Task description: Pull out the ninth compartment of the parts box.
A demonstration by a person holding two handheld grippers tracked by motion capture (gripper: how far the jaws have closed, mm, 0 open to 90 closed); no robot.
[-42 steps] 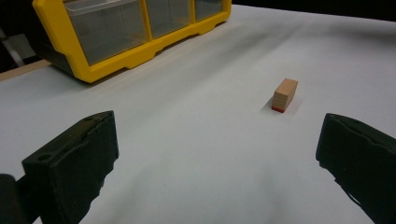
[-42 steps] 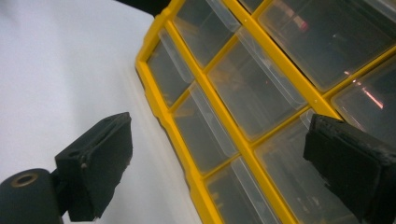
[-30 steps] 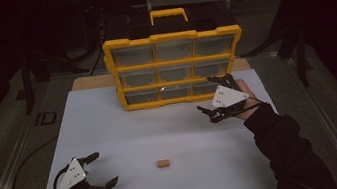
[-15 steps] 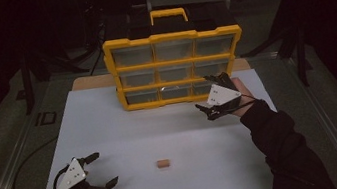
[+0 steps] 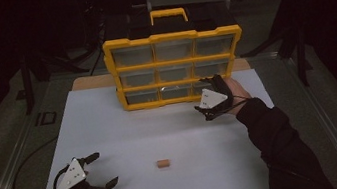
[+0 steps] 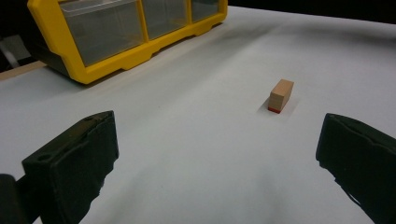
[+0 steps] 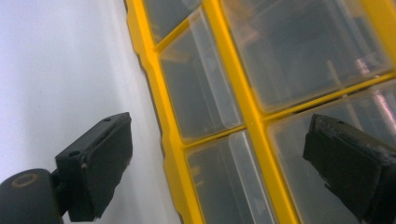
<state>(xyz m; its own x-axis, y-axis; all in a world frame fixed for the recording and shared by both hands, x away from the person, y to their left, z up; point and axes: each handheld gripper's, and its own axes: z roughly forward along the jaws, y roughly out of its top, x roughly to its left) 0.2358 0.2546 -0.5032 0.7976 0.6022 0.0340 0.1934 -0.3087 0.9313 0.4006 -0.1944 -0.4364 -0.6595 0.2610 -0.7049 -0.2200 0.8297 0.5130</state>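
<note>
While the right gripper (image 5: 211,104) hovers at the lower right drawer (image 5: 205,87) of the yellow organizer (image 5: 175,66), right of centre in the high view, its jaws stand wide apart and hold nothing; the right gripper view sets them either side of the clear drawer fronts (image 7: 201,93), one jaw over the white table (image 5: 111,128) and the other over a drawer face. The left gripper (image 5: 98,171) rests at the lower left of the high view, jaws likewise spread wide and empty, with the small wooden block (image 5: 163,163) lying on the table to its right, near the bottom centre of the frame and well apart from the organizer (in the left gripper view the block (image 6: 281,95) sits right of centre, beyond the jaws, with a red edge at its base). The work in hand appears to be opening that drawer so that the block can go into it. Several faults are possible from here: the drawer front is smooth and its pull is hard to make out, so the jaws might close on the yellow frame instead and slip; a pull off the drawer's axis could drag or tip the whole organizer forward, since nothing steadies it; and the block, being small, could skid away if the left jaws close off-centre.
</note>
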